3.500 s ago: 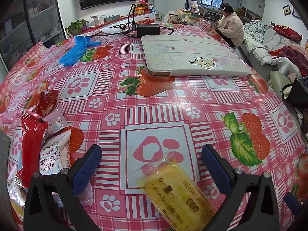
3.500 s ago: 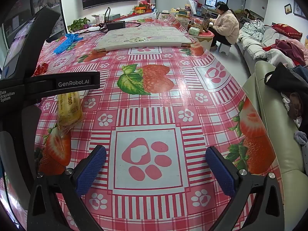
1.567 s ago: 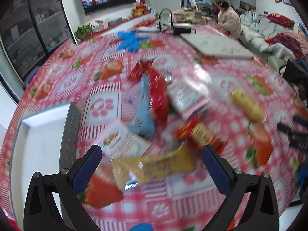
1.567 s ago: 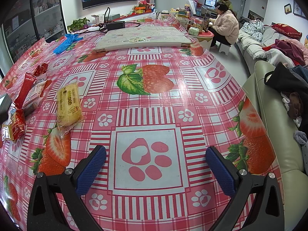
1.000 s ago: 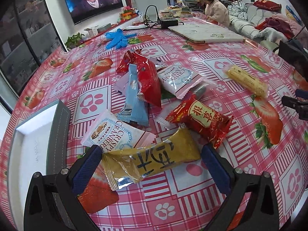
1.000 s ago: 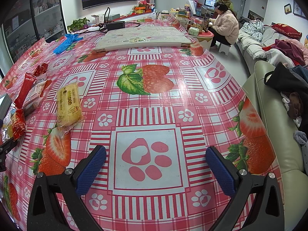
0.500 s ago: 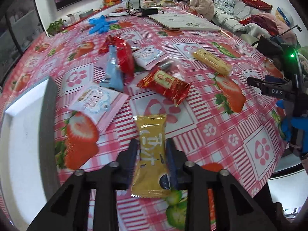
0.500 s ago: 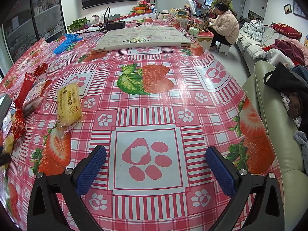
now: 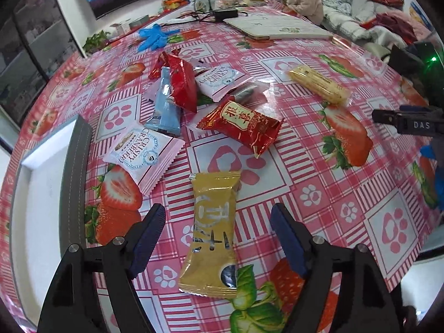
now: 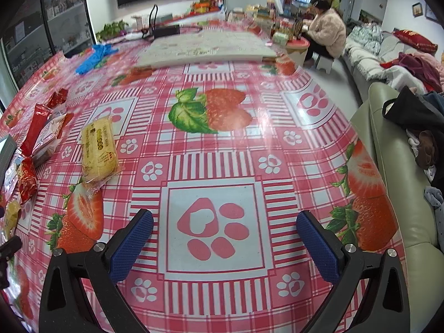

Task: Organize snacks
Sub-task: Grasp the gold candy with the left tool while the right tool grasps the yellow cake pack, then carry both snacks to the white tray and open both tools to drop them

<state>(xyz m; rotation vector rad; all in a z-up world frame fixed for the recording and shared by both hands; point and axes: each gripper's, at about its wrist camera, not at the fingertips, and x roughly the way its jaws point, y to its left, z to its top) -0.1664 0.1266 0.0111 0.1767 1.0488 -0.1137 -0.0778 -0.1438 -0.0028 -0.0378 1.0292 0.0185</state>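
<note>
You're mid-sort here, and by the look of it the gold snack packet is the one in hand: it lies flat on the strawberry tablecloth between the pads of your left gripper, whose jaws are opening, with clear gaps on both sides, so nothing is gripped right now. The grey tray with the white inside sits just to the left of that gripper, and my guess is that's where the snacks go, so the next move probably calls for closing squarely on the packet's middle and carrying it left over the tray's raised rim. Watch that rim, it's the one thing standing between the packet and the tray floor. The pink-and-white cranberry packet lies close by on the far left, near enough to snag if you sweep low. Further off you've got the red packet with gold characters, a light blue packet with a long red packet across it, a second cranberry packet, and the yellow biscuit pack off to the right. Your right gripper hovers wide open over bare cloth, holding nothing. The blue gloves and the white board at the far end are well out of the way.
</note>
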